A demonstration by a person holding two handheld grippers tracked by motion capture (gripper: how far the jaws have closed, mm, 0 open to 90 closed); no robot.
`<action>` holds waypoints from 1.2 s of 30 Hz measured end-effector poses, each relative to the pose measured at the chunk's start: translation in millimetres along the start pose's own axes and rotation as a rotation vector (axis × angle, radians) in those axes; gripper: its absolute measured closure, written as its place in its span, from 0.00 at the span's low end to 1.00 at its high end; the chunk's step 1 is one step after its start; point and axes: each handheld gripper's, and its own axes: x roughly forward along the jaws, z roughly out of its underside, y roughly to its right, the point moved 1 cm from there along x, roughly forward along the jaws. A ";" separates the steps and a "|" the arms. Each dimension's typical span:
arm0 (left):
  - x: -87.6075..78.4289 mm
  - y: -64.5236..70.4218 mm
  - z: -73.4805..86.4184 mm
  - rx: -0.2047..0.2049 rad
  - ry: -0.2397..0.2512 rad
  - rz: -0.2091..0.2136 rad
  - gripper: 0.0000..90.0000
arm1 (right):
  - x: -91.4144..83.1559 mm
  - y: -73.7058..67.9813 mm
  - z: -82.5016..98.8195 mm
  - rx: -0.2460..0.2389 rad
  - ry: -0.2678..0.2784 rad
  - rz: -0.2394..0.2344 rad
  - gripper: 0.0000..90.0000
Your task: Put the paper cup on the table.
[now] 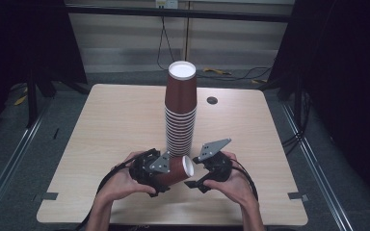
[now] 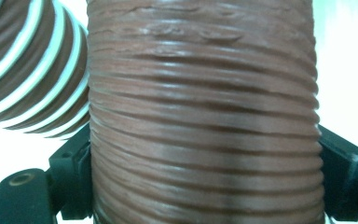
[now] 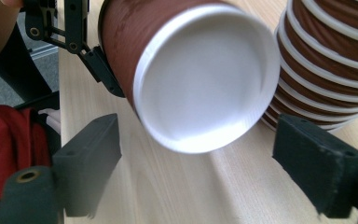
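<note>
Pale wooden table in a dim workspace, with dark floor and trailing cables beyond its far edge. At table centre, tall stack of brown paper cups, upside down, white base uppermost. Just in front of the stack, single brown cup held off the table on its side, white end turned toward the person's right. Left gripper pinching this cup across its ribbed wall, one jaw on either side in the left gripper view, ribbed wall close to the lens and the stack's banded rims to the upper left. Right gripper spread wide, holding nothing, jaws to either side of the cup's white end in the right gripper view but apart from it; stack just beside, at upper right. Probable hazards: crushing or ovalling of the thin cup wall under too firm a pinch; slip of the cup if the right gripper closes on the smooth white end off-centre; toppling of the tall, narrow stack from a nudge by the cup or either gripper, given how near they sit to its foot.
</note>
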 end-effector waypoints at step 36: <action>13.6 10.0 -8.0 0.105 -0.039 0.065 0.14 | 20.4 1.1 -15.9 -0.063 -0.091 -0.168 0.25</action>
